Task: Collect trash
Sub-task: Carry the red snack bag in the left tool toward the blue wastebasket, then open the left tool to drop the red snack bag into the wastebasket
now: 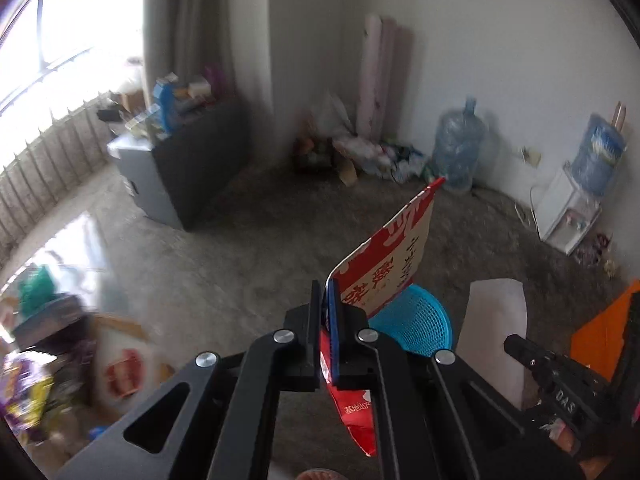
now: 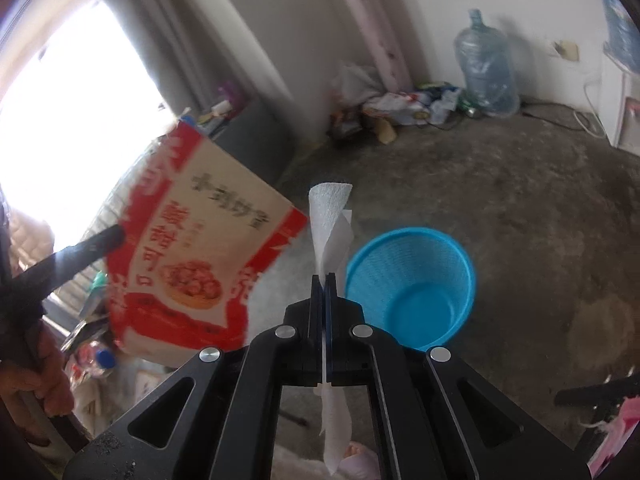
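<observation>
Bare grey concrete floor [image 2: 500, 184] spreads open between the two grippers and the far white wall, where clutter lines the edge: a pile of crumpled wrappers and bags [image 1: 372, 156] in the corner, a clear blue water jug [image 2: 486, 68] beside it, a white water dispenser [image 1: 568, 216] to the right and a dark cabinet [image 1: 180, 172] near the bright window. A round blue plastic mesh wastebasket [image 2: 416, 284] stands alone on that floor, mouth open and nothing visible inside, with free room all round its rim.

The left gripper [image 1: 329, 312] is clamped on a flat red-and-cream printed snack bag [image 1: 390, 256], which juts up and away from the fingers (its lower end hangs crumpled below them). In the right wrist view the bag sits up and to the left of the basket, apart from it.

The right gripper [image 2: 325, 292] is pinched tight on a white paper towel [image 2: 330, 220], twisted into a strip that rises above the fingertips and trails beneath them, just beside the basket's near rim.
</observation>
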